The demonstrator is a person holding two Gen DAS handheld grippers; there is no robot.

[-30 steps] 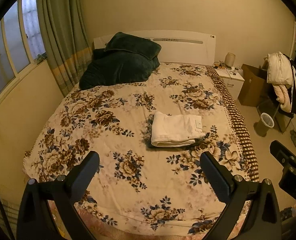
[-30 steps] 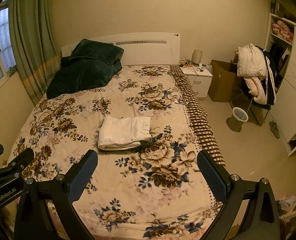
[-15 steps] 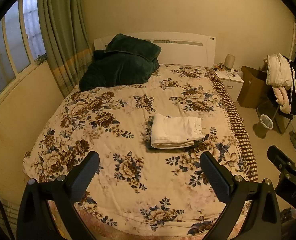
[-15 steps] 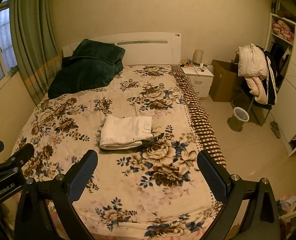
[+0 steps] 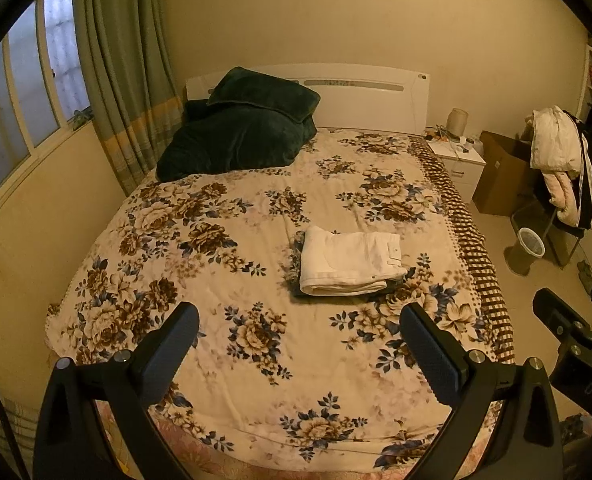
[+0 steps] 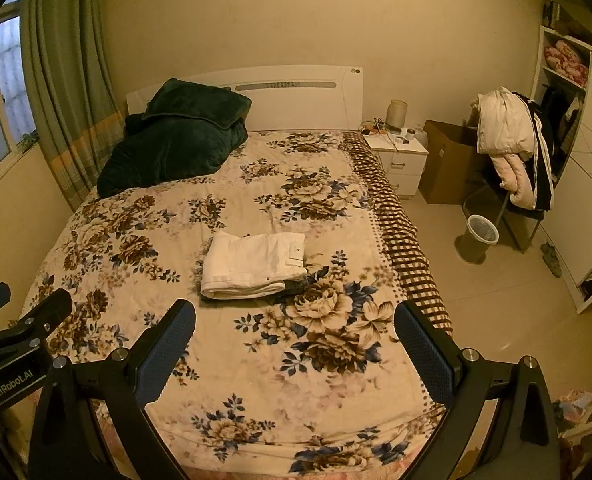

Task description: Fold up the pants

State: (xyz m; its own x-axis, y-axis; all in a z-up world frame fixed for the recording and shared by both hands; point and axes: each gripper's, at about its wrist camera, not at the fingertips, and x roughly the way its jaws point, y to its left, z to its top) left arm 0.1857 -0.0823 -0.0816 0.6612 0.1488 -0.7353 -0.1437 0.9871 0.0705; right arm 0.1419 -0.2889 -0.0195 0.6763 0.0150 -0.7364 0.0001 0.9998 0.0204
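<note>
White pants [image 5: 347, 262] lie folded in a neat rectangle in the middle of the floral bedspread [image 5: 236, 280], on top of a darker folded garment whose edges show beneath; they also show in the right wrist view [image 6: 254, 264]. My left gripper [image 5: 299, 346] is open and empty, held back above the foot of the bed, well short of the pants. My right gripper [image 6: 296, 344] is open and empty too, beside the left one. Part of the right gripper's body shows at the right edge of the left wrist view.
A dark green blanket and pillow [image 5: 240, 136] sit at the headboard. A white nightstand [image 6: 397, 160], cardboard box [image 6: 451, 164], chair draped with clothes [image 6: 511, 148] and small bin [image 6: 481, 234] stand right of the bed. Curtains and a window [image 5: 108, 80] are on the left.
Both grippers have drawn back slightly from the bed, so the pants look a little smaller and farther. Both stay open. The pants have not moved.
</note>
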